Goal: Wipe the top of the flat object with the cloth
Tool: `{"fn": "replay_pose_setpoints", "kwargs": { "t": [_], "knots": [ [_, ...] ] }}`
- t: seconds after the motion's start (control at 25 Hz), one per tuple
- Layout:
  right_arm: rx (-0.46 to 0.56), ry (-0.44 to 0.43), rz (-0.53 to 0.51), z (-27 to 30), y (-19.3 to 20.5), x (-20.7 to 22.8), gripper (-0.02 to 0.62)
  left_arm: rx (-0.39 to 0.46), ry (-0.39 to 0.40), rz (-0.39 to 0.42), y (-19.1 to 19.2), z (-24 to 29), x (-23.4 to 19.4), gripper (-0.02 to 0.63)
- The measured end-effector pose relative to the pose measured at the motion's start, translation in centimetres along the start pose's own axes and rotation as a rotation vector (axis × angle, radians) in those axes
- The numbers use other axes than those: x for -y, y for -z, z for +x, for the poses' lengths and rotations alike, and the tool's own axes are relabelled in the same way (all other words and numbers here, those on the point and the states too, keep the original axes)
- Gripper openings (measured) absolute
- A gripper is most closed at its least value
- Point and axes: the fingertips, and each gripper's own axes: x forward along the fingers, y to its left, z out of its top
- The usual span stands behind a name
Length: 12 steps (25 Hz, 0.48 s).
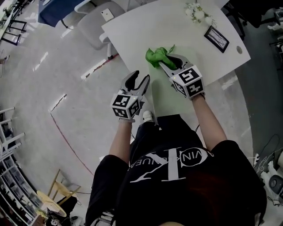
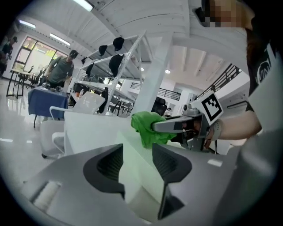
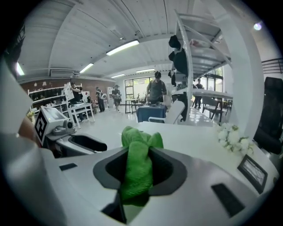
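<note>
Right gripper point(image 1: 170, 62) clamped tight on green cloth point(image 1: 155, 56), held at far end of pale green board point(image 1: 164, 96) on white table point(image 1: 132, 35); contact with board unclear. Left gripper point(image 1: 136, 83) jaws wide apart, empty, by board's left edge

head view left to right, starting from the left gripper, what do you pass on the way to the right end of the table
left gripper -> green cloth -> right gripper -> white flowers -> framed picture
</note>
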Motion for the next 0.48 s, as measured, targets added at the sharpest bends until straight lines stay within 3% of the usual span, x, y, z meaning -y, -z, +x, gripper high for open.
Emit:
{"fn": "replay_pose_setpoints", "kwargs": {
  "t": [0.2, 0.32, 0.48],
  "knots": [
    [-0.025, -0.036, -0.032, 2.5, -0.5, 0.4, 0.11, -0.064, -0.019, -0.057, 1.2, 2.0, 0.2, 0.222],
    [-0.057, -0.044, -0.069, 3.9, -0.6, 0.1, 0.11, -0.093, -0.046, -0.008, 1.8, 2.2, -0.1, 0.221],
    [-0.136, -0.074, -0.106, 5.9, 0.1, -0.5, 0.109, -0.119, -0.025, 0.09, 2.0, 2.4, 0.3, 0.189]
  ]
}}
